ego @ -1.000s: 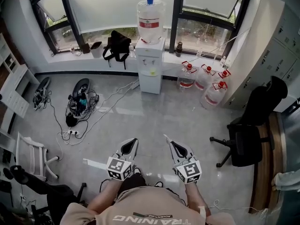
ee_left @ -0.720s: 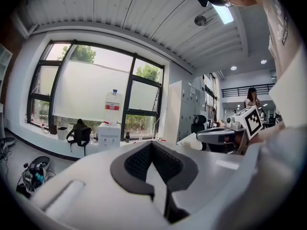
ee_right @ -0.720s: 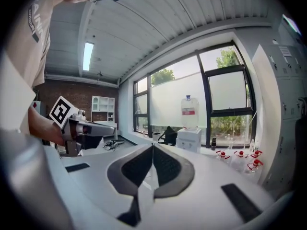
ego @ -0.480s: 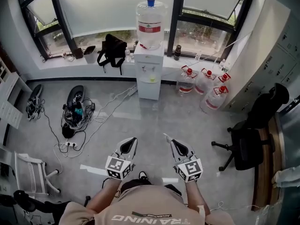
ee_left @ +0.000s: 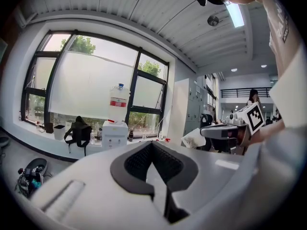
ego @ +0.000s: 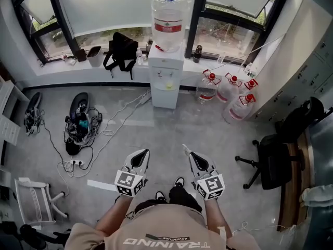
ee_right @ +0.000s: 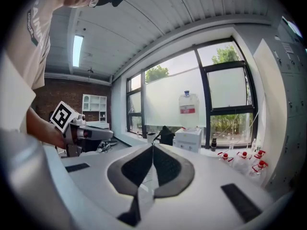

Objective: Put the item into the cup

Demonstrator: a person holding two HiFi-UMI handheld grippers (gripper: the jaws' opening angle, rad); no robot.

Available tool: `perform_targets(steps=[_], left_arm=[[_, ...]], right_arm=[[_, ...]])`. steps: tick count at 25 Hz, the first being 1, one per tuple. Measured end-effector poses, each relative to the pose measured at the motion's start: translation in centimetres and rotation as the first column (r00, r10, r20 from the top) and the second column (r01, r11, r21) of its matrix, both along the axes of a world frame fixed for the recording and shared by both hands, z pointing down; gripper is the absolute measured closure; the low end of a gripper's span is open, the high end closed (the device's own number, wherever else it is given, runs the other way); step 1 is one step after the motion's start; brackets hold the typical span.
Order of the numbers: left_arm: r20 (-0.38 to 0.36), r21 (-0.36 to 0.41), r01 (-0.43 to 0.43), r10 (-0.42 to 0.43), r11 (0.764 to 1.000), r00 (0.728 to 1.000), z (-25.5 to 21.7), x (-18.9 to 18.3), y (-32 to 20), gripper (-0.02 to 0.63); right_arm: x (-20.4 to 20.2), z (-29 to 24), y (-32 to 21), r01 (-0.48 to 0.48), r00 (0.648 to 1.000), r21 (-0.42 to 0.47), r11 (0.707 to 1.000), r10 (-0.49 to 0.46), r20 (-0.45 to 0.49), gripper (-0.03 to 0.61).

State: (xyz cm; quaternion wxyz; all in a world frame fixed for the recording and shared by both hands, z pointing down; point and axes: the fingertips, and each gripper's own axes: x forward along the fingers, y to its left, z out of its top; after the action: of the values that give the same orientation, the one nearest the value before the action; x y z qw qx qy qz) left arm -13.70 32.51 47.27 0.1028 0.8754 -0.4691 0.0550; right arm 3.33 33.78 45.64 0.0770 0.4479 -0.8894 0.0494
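left tool (ego: pixel 141 158) clenched, empty | right tool (ego: pixel 190 158) clenched, empty | no item or cup in sight; heft, stiffness, grip spot unjudgeable | water dispenser (ego: pixel 166 82) stands ahead

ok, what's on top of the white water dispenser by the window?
A large clear water bottle with a red label stands on the dispenser. The bottle covers its seat and neck.

Person (ego: pixel 156 228) stepped nearer water dispenser (ego: pixel 166 79); dark shoe (ego: pixel 179 192) now showing between left tongs (ego: pixel 142 153), right tongs (ego: pixel 185 149).
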Motion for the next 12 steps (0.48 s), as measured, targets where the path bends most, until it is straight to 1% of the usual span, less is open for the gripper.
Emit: perform_targets(steps=[4,9,12], left_arm=[[0.003,-0.003,0.009,-0.009,1.000,1.000,0.1,0.2,-2.6,0.606],[-0.027,-0.006,0.008,-0.008,1.000,1.000,-0.6,1.2,-7.4,0.606],[-0.009,-0.002,0.008,-0.008,1.000,1.000,-1.1,2.1,-10.3,0.606]], right_arm=[[0.0,0.5,-3.0,0.015,1.000,-0.011,1.000,-0.015,0.008,0.566],[0.4,1.1,-8.2,0.029,0.999,-0.001,1.000,-0.029,0.032,0.566],[1.3,0.8,-11.6,0.033,0.999,0.006,0.999,-0.033,0.043,0.566]])
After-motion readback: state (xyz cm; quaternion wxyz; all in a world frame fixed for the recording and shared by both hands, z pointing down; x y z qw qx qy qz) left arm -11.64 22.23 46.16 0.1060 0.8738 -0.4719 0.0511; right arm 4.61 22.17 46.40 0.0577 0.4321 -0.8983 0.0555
